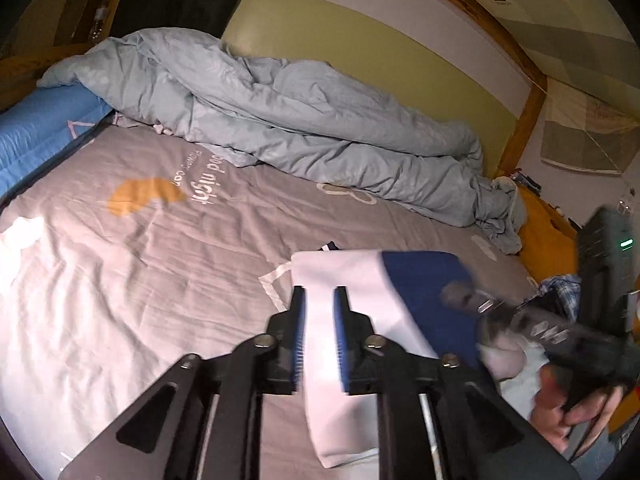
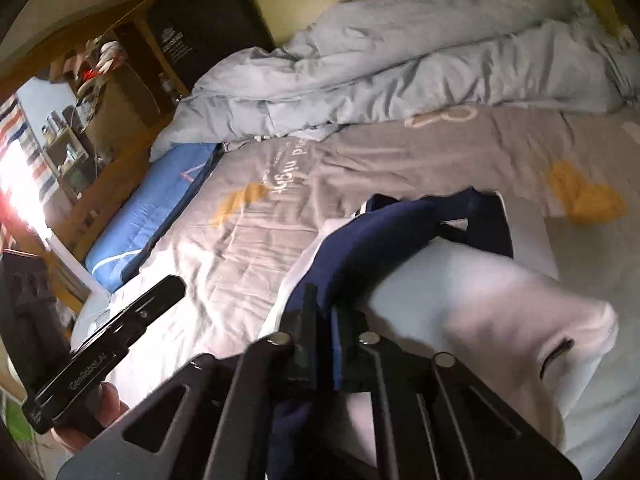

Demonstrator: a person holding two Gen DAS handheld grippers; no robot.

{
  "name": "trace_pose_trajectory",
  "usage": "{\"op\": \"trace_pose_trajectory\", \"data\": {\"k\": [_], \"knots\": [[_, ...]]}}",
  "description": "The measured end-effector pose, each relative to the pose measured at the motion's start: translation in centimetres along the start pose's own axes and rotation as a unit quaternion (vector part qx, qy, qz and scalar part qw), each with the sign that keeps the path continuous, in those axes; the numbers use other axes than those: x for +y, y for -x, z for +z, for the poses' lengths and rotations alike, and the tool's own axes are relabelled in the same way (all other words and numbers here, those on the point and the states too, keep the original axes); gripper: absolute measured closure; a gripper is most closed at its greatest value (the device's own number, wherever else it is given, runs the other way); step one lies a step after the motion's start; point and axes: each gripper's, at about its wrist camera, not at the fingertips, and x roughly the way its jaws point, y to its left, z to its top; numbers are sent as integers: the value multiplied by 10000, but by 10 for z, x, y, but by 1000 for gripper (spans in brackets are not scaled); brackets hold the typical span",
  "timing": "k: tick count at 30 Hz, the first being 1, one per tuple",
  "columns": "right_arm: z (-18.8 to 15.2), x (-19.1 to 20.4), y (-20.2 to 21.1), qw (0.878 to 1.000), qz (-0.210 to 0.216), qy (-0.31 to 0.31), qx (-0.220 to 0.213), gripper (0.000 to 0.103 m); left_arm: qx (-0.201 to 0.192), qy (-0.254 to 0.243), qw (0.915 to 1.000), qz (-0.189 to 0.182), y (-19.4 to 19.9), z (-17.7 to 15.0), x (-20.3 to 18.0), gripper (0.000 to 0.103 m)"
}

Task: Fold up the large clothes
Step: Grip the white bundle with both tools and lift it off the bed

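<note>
A white and navy garment (image 1: 360, 280) lies partly folded on the grey bed sheet (image 1: 160, 240). My left gripper (image 1: 320, 296) has its jaws a little apart with a white fold of the garment between them. In the right wrist view my right gripper (image 2: 320, 304) is shut on the navy edge of the garment (image 2: 380, 232), which drapes white to the right. The right gripper also shows blurred in the left wrist view (image 1: 500, 312), and the left gripper shows in the right wrist view (image 2: 168, 284).
A crumpled grey-blue duvet (image 1: 300, 120) lies along the wall side of the bed. A blue pillow (image 1: 40, 120) sits at the head. A wooden bed frame (image 1: 520, 120) borders the far end. A plaid cloth (image 1: 560, 288) lies near the bed's right edge.
</note>
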Motion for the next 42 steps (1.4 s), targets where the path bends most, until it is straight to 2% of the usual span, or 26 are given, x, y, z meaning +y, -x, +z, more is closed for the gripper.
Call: {"op": "trace_pose_trajectory", "data": {"k": [1,2,3,4,5,6,8,9,13,15,19,20,21,23,25,27,29,31,32,35,37,38,39,40,42], "knots": [[3,2,12,9997,-48,144,-177,99,-1,-22,10000,-42,0,-1,-2,77],[7,5,29,9987,-143,294,-389,99,14,-26,9999,-110,0,-1,-5,67],[11,5,43,9980,-155,308,-523,99,46,-13,9998,-177,0,-2,-8,45],[13,4,57,9981,-91,235,-566,99,81,44,9996,-281,-2,-3,-11,33],[15,3,65,9980,-86,218,-593,99,105,150,9989,-434,-4,-4,-13,10],[14,1,73,9976,-174,291,-605,99,164,242,9978,-601,-8,-4,-15,2],[8,-12,71,9973,-489,334,-444,99,599,349,9929,-971,-25,-6,-24,1],[3,-24,64,9978,-569,205,-285,99,774,333,9916,-979,-33,-7,-28,1],[-24,-71,30,9980,-421,-308,345,99,1340,17,9893,-575,-71,-26,-49,1],[-29,-78,24,9983,-295,-351,360,99,1491,-24,9878,-448,-86,-37,-52,0],[-32,-77,27,9992,-258,-135,260,94,1576,243,9863,-420,-91,-42,-47,0],[-31,-77,31,9992,-347,-57,174,79,1558,197,9868,-382,-88,-42,-48,0],[-30,-78,36,9985,-544,-31,100,54,1518,152,9877,-344,-88,-42,-48,0],[-27,-82,50,9963,-841,-16,-190,38,1469,101,9886,-305,-86,-42,-50,0],[-24,-89,58,9933,-1138,-32,-207,27,1475,186,9884,-323,-87,-41,-49,0],[-26,-102,59,9921,-1232,-202,-145,17,1512,271,9875,-365,-88,-41,-46,0],[-31,-121,48,9935,-1002,-503,207,16,1519,335,9869,-417,-90,-40,-45,0],[-39,-142,31,9933,-421,-875,631,16,1573,468,9851,-520,-95,-40,-41,0],[-43,-152,25,9916,-141,-1095,677,16,1616,610,9829,-637,-98,-41,-37,0],[-49,-184,3,9768,694,-1865,793,15,1749,975,9751,-952,-106,-44,-27,0],[-55,-192,-12,9687,1055,-2073,863,15,1765,1106,9721,-1077,-111,-46,-25,4],[-57,-191,-15,9685,1187,-2035,807,24,1708,1059,9738,-1065,-111,-45,-26,10],[-58,-190,-18,9650,1421,-2060,780,39,1656,992,9753,-1077,-108,-44,-30,19],[-60,-192,-19,9611,1496,-2205,723,41,1593,846,9779,-1059,-104,-42,-36,24],[-60,-189,-15,9608,1564,-2207,605,54,1427,226,9853,-912,-88,-35,-58,39]]}}
